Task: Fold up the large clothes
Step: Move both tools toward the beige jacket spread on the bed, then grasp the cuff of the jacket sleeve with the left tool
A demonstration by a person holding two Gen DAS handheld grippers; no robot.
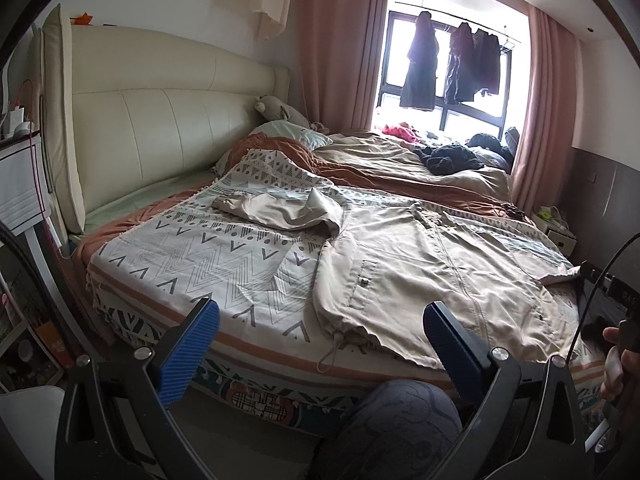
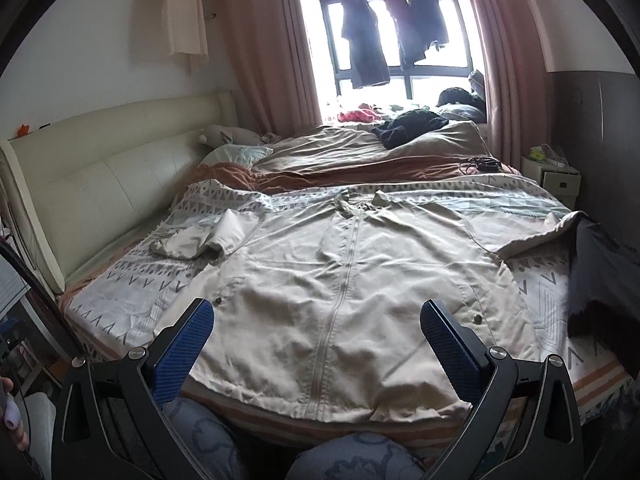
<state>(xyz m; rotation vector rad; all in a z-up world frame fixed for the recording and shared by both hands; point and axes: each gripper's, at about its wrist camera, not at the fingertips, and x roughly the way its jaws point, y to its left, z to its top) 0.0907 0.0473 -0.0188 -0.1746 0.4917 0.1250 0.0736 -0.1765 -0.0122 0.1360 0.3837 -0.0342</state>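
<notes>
A large beige zip-up jacket [image 2: 340,280] lies spread face up on the patterned bedspread [image 2: 132,280], collar toward the window, hem at the near bed edge. Its left sleeve [image 2: 200,240] lies crumpled and folded back on itself; its right sleeve [image 2: 532,232] stretches toward the bed's right side. In the left wrist view the jacket [image 1: 432,276] lies right of centre. My left gripper [image 1: 320,316] hangs open over the near bed edge, left of the jacket hem. My right gripper [image 2: 318,316] is open above the jacket's lower front, empty.
A cream padded headboard [image 1: 152,120] stands on the left. A rumpled brown duvet [image 2: 360,152] with dark clothes [image 2: 408,124] fills the far half of the bed. A dark cloth [image 2: 600,280] hangs at the bed's right edge. The person's knees [image 2: 352,456] sit below the grippers.
</notes>
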